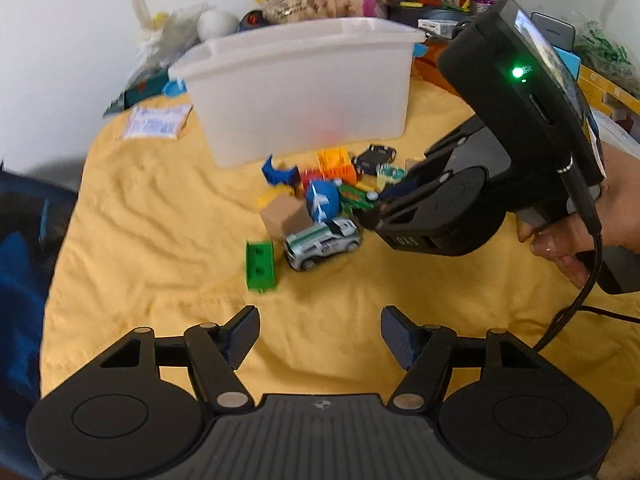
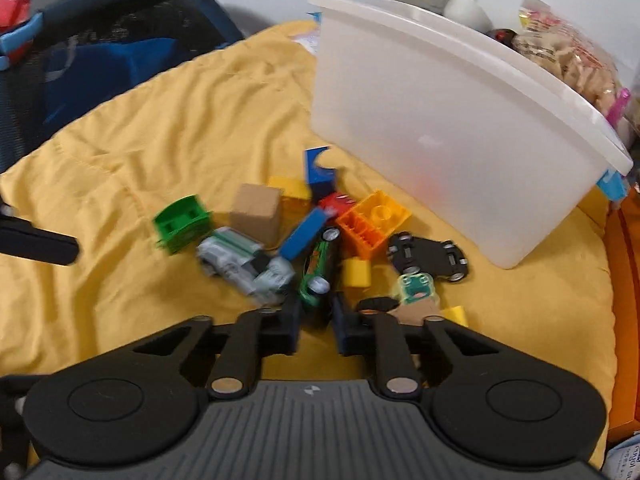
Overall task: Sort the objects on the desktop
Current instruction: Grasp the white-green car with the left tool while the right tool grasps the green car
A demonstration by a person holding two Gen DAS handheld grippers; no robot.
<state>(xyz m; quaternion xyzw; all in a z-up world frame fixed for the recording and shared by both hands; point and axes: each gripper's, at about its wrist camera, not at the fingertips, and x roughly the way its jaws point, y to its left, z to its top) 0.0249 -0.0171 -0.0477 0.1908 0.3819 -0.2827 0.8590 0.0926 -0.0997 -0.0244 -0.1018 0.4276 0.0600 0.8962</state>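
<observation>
- Yellow cloth point(image 2: 160, 128) covers the bench, and a pile of small toys sits on it, just in front of a white bin point(image 2: 440, 120).
- The right gripper point(image 2: 316, 320) is closed on the green toy car point(image 2: 316, 276) – its pads pinch the car's near end.
- The left gripper point(image 1: 318, 332) is wide open and holds nothing. It hangs over bare cloth, near the green block point(image 1: 261, 266).
- The green car lies in the pile, touching the silver car point(image 2: 244, 264) and the blue block point(image 2: 302, 234).
- The grip is only on the end, so the car could twist or slip out when lifted.
- Lifting it could also drag the silver car or tip the blue block – they lean right on it.
- The bin wall is tall, so a low swing could bump the rim and knock the car loose.
</observation>
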